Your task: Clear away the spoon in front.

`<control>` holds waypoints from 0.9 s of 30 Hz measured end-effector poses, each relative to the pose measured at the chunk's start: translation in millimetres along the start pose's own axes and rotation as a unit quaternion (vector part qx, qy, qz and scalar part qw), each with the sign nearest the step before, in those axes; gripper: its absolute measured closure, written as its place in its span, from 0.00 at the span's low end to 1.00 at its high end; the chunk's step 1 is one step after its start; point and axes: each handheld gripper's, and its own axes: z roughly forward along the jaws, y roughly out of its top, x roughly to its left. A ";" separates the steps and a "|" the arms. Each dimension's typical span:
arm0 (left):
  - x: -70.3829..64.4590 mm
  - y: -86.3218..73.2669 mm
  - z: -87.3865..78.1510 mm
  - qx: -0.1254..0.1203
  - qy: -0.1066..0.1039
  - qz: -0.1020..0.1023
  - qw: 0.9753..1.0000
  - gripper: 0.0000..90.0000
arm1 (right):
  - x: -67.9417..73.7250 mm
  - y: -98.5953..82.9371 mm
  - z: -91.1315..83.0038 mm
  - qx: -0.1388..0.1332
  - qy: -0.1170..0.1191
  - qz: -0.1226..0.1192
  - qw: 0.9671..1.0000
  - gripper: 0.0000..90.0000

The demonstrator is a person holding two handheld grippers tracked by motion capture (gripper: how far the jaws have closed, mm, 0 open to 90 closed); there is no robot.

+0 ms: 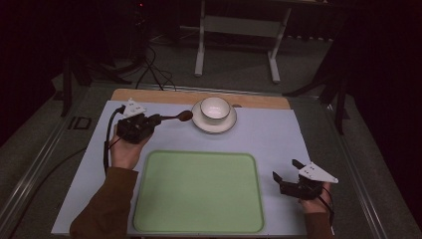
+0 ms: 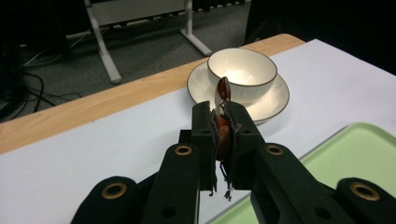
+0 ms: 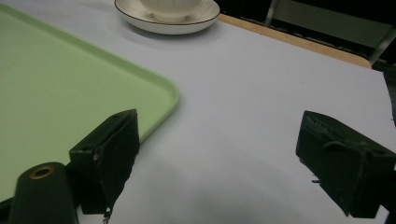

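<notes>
A white bowl (image 1: 215,108) sits on a white saucer (image 1: 200,122) at the back middle of the table. My left gripper (image 1: 158,119) is shut on a brown spoon (image 1: 181,117) whose bowl end points toward the saucer, just left of it and above the table. In the left gripper view the spoon (image 2: 222,93) sticks out from between the closed jaws, its tip in front of the bowl (image 2: 242,69). My right gripper (image 1: 284,175) is open near the table's right front, right of the green tray (image 1: 199,191), with nothing between its fingers.
The green tray (image 3: 65,84) lies empty at the front middle of the pale blue mat (image 1: 278,134). A wooden table edge (image 1: 259,100) runs along the back. Beyond it stand a white frame (image 1: 238,30) and cables on the floor.
</notes>
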 end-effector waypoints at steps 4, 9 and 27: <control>1.2 -7.1 -5.1 0.006 0.005 -0.001 1.000 0.93 | 0.1 0.1 -0.2 -0.001 0.000 0.000 1.000 0.15; 3.0 -16.4 -11.4 0.013 0.011 -0.004 1.000 0.93 | 0.5 0.1 -0.2 -0.001 0.000 0.000 1.000 0.15; 7.2 -46.5 -36.0 0.037 0.024 -0.013 0.999 0.93 | 0.7 0.0 0.1 -0.001 0.000 0.000 1.000 0.15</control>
